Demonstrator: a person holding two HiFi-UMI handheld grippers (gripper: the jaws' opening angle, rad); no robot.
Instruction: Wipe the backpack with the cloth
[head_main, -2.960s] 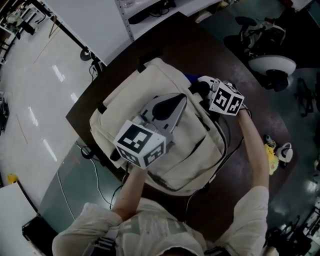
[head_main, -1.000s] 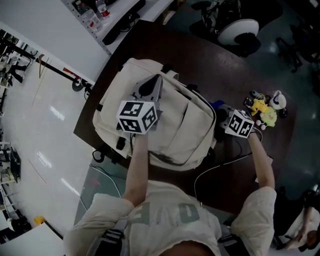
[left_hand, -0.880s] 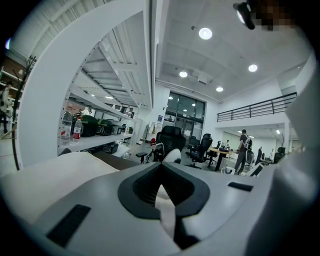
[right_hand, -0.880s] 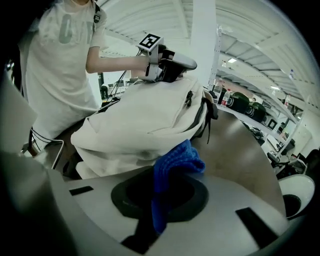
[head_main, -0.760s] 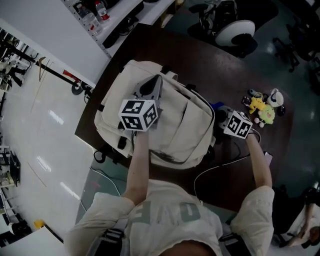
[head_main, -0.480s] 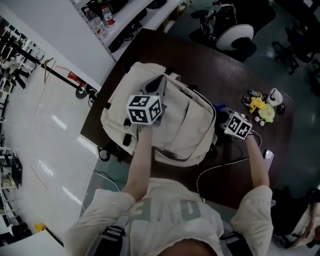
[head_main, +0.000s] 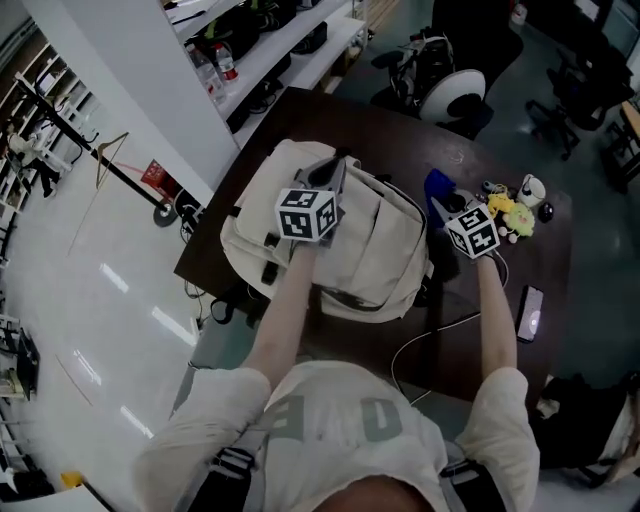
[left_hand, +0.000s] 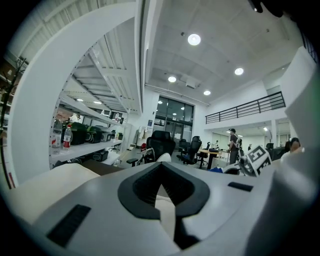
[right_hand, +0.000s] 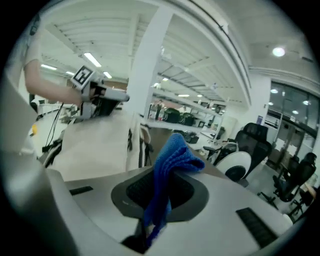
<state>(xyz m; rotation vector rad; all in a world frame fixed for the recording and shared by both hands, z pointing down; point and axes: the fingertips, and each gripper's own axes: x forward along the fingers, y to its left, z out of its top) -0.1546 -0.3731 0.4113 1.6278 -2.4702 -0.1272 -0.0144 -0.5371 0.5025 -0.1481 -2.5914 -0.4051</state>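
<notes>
A cream backpack (head_main: 378, 250) rests on the dark table (head_main: 400, 130). My left gripper (head_main: 337, 168) is at the backpack's top, jaws shut, and a cream strip of the backpack shows pinched between them in the left gripper view (left_hand: 161, 194). My right gripper (head_main: 443, 203) is just off the backpack's right side, shut on a blue cloth (head_main: 436, 186). In the right gripper view the cloth (right_hand: 172, 155) stands folded up out of the jaws (right_hand: 159, 202). The backpack (right_hand: 95, 145) fills that view's left.
Small toys, one a yellow plush (head_main: 505, 208), lie at the table's right end. A phone (head_main: 529, 314) lies near the right front edge. A white cable (head_main: 420, 340) runs across the front. An office chair (head_main: 450, 95) stands behind the table.
The right gripper has come off the backpack's upper right and now holds the cloth beside it. The left gripper stays at the backpack's top. The head view has pulled back.
</notes>
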